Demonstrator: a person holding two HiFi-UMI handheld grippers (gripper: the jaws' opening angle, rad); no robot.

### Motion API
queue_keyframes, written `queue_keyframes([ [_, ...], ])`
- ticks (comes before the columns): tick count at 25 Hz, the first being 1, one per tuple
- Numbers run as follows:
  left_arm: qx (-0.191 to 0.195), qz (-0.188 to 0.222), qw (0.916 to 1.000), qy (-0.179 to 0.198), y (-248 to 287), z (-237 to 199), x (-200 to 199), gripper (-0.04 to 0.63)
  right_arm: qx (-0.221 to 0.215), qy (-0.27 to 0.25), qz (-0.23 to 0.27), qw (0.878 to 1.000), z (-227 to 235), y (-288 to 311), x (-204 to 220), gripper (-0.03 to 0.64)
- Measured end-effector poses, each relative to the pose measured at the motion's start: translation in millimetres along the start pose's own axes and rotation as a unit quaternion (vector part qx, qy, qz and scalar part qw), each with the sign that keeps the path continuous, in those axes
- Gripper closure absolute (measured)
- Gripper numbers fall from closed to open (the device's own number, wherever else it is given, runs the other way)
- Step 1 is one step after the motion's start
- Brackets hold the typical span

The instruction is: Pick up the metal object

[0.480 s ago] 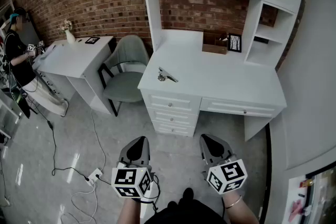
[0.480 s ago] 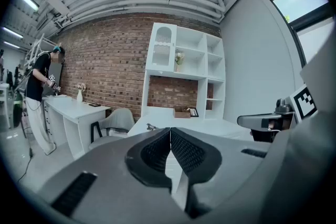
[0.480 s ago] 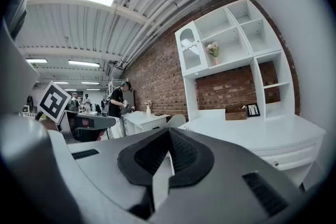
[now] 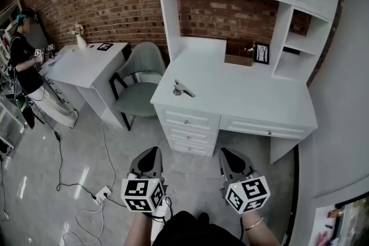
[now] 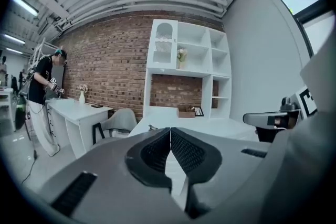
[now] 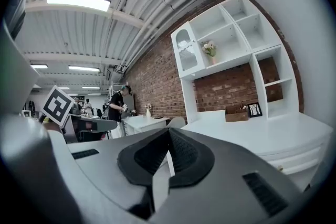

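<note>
Status: metal object (image 4: 183,88) untouched, no grasp begun.
It lies near the front-left corner of the tabletop (image 4: 248,98), well apart from the left gripper (image 4: 151,152) and right gripper (image 4: 229,152), both with fingers pressed together on nothing. Judged stiff, fairly light, probably slippery; best taken across its narrow middle.

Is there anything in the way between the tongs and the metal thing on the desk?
Nothing visible is. The metal object lies alone near the front left edge of the desk. The left tongs and right tongs are shut and empty, held back from the desk, with only floor between.
</note>
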State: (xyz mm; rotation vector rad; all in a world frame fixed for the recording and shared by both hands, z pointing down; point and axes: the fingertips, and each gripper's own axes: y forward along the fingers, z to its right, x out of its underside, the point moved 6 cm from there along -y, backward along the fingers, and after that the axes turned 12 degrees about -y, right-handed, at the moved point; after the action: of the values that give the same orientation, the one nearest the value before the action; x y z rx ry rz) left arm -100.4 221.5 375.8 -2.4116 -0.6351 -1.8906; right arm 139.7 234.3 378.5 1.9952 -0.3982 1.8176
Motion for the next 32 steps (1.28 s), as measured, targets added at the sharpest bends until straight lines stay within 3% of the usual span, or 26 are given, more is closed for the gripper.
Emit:
queue_keyframes([
  [8,-0.006,-0.001,0.9996,0.029,43,-8,-13,0.584,-0.003,0.006,0.022,1.0,20,32,-6,0.612],
  [17,0.006,-0.017,0.9997,0.018,146,-57,-33,0.584,0.024,-0.001,0.018,1.0,62,128,-11,0.612],
  [27,0.053,-0.039,0.9971,-0.038,250,-113,-58,0.565,0.068,0.01,0.007,0.998,91,234,-23,0.612],
  [32,0.075,-0.063,0.991,-0.091,289,-135,-54,0.515,0.078,0.007,-0.008,0.997,97,265,-24,0.612],
])
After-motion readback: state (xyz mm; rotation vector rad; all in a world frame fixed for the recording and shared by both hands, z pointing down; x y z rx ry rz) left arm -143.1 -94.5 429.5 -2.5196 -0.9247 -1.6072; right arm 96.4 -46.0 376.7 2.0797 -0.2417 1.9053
